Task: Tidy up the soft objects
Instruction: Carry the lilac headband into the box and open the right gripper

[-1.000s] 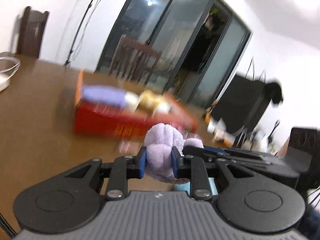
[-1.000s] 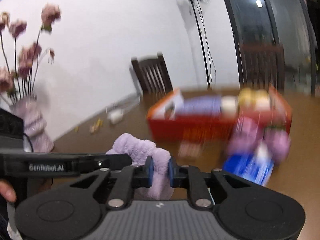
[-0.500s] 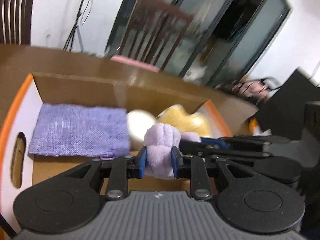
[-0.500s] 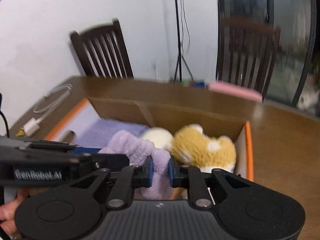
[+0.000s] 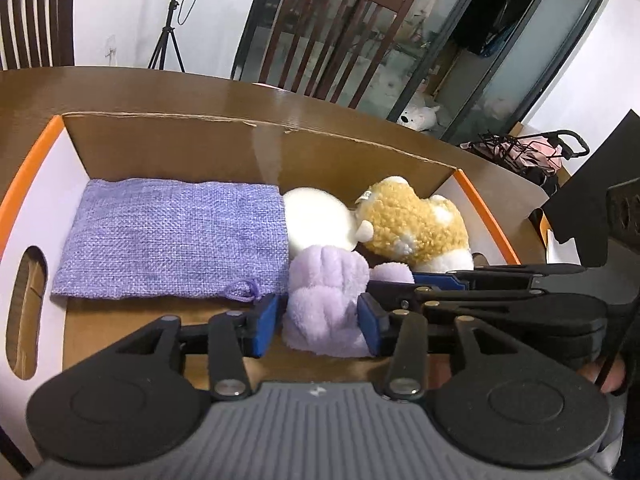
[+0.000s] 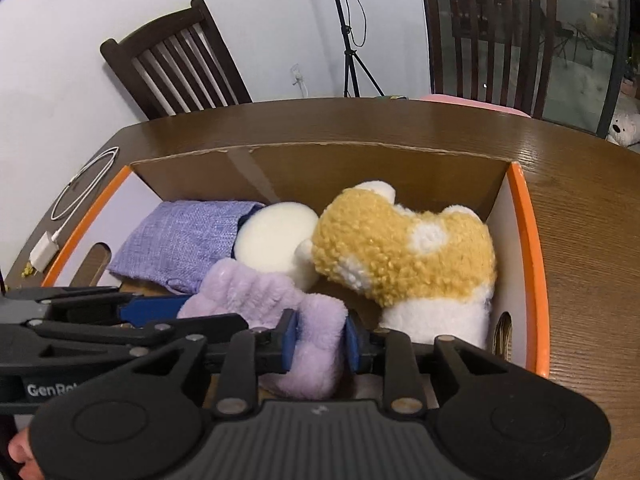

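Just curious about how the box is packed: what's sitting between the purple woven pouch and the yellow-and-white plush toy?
A round white cushion-like puff lies between the woven pouch and the plush toy, touching both. Both wrist views show it.

You can read only "GenRo", cut off, in white letters on the black side of the left gripper [image 6: 160, 308], low at the right wrist view's left edge.
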The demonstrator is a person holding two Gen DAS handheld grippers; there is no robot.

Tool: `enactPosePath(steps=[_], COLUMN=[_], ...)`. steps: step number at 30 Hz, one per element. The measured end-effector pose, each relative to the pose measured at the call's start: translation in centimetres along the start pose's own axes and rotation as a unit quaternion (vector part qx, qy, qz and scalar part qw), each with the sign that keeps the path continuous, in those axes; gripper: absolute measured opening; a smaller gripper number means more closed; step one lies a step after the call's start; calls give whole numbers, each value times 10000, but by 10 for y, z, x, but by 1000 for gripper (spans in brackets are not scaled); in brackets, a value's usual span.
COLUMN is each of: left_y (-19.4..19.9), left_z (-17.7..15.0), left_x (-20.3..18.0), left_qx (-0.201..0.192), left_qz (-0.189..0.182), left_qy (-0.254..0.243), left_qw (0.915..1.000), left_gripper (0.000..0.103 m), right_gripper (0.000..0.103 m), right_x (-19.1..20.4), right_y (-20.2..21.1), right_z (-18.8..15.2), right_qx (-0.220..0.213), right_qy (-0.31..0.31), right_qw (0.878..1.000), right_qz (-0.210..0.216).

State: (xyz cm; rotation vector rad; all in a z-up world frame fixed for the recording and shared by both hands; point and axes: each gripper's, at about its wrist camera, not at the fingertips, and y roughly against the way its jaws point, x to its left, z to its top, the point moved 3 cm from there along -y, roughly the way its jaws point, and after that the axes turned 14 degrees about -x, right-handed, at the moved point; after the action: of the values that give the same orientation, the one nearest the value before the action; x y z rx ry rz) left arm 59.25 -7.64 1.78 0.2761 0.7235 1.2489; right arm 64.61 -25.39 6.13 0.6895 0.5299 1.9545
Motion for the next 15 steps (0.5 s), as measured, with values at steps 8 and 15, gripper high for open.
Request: enactPosePath(steps=[8,15], left_y=[59,170], left_z=[22,30], left_x=[-5,-31], left_qx=[-645,-1677], left_qz=[-29,-81], left_qy=[-241,-1255], left_qw=[9976,9778], left_gripper=[80,88], right_gripper=[57,69], right_x=[15,47], right_y=[42,152], right_z=[-2,22], right_qx=[-446,-1550], right_qy=[213,553], right_qw=[9984,9863], right_qz=[-270,-100])
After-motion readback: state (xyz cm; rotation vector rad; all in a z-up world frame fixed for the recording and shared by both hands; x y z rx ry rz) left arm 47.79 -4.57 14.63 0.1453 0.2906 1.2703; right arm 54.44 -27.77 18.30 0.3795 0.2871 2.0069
